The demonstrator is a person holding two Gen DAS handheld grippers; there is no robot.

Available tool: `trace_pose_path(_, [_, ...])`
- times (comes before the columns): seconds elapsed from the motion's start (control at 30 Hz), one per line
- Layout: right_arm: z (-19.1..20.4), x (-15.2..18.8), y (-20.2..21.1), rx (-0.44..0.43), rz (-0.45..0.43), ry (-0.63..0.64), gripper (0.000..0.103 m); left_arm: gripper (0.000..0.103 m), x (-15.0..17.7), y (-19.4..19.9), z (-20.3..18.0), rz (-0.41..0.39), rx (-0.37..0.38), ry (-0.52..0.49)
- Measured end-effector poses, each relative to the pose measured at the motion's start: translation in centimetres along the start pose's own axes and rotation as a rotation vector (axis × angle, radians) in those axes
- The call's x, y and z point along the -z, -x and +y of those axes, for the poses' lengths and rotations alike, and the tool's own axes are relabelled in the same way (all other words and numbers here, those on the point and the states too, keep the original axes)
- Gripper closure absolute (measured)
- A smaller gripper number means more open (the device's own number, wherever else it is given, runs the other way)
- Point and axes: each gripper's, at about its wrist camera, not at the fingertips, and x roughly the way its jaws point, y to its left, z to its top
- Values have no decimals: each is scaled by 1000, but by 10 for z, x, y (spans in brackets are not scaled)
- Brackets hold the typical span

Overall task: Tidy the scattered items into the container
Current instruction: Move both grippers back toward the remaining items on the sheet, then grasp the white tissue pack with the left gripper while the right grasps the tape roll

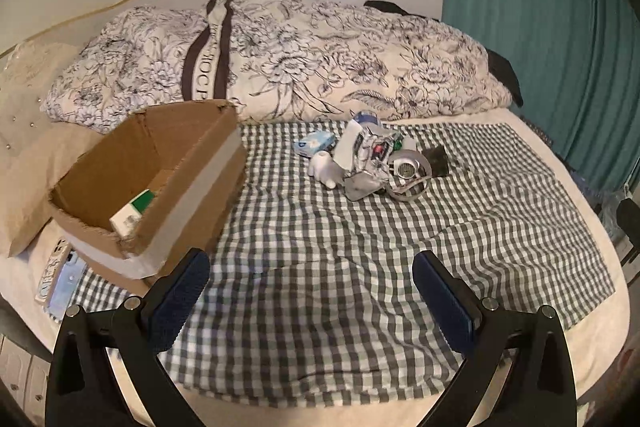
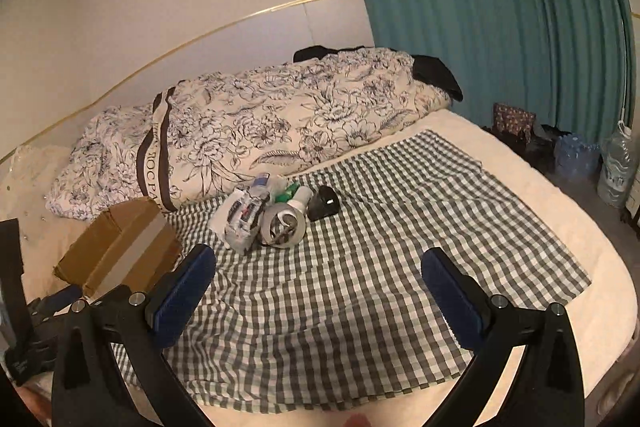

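Cardboard box (image 1: 148,183) is sitting at the left on the bed's checked cloth (image 1: 340,287); scattered items (image 1: 372,159) are lying far centre. Left claw (image 1: 312,291) and right claw (image 2: 318,287) are hovering near, spread apart, empty.

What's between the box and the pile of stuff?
Only bare checked cloth lies between the box and the pile; the left wrist view shows it best.

One cardboard box (image 1: 160,179) sits at the left of the frame, with one green-and-white item (image 1: 134,213) inside it. One checked cloth (image 1: 360,267) covers the bed. At centre lies one heap of small items, which includes one white figurine (image 1: 326,169), one tape roll (image 2: 282,223), one black object (image 2: 324,203) and one blue-and-white packet (image 1: 314,143); the rest cannot be counted.
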Motion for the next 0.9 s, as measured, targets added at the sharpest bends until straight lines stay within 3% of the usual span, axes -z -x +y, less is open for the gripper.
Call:
trace_pose_path(0.2, [-11,11,-36,-6,39,-20,1,0,-1,-50,-16,23,-10,-24])
trace_pose_path(0.27, [-14,11,-52,2,48,-25,10,0,-6,-69,-21,36,-10,-27])
trace_pose_path(0.33, [-16,9,-70,-9,65,-28,26,0,-12,-86,-26,39,-7,-38])
trace_pose_path(0.5, [-11,-5,-122,-14,98,13,33,0,-32,-127,-37,10,-10,-59])
trace_pose_path(0.63, [3,-17,-171,-18,133,68,45,0,-41,-157,-41,28,-7,-52])
trace_pose_path(0.9, [23,-20,-263,-35,230,134,54,0,-41,-202,-49,73,9,-110])
